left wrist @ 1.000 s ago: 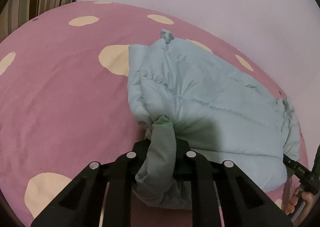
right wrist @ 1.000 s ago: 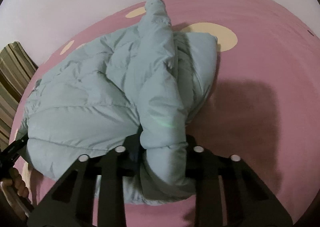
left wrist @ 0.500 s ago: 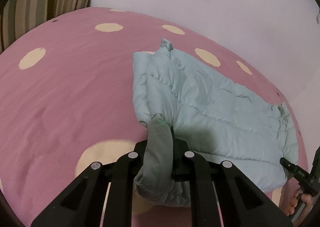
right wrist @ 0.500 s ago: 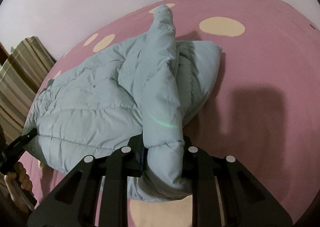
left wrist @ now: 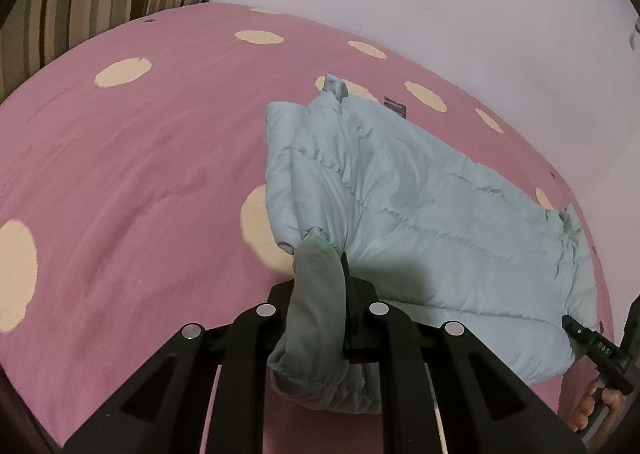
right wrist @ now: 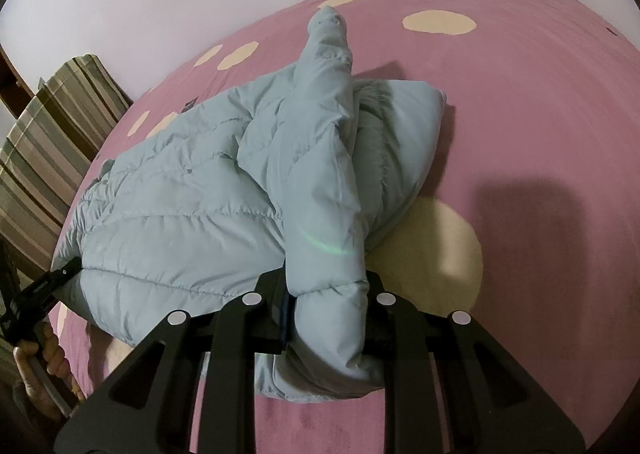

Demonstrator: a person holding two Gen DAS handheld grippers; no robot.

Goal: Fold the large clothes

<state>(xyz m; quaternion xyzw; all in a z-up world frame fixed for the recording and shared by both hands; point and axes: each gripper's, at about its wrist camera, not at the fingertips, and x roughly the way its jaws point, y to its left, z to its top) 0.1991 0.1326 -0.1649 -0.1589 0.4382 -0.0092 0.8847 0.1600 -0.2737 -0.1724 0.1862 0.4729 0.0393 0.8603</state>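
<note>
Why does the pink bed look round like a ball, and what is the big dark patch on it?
Both wrist views use a fisheye lens, so the flat bedspread bulges round. In the right wrist view the dark patch is a shadow beside the puffy jacket; a faint green glow streaks its sleeve.

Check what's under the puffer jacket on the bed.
Under the light blue puffer jacket only the pink bedsheet shows, with a cream dot running beneath its edge. The jacket's bulk covers the rest, so anything else underneath cannot be seen.
</note>
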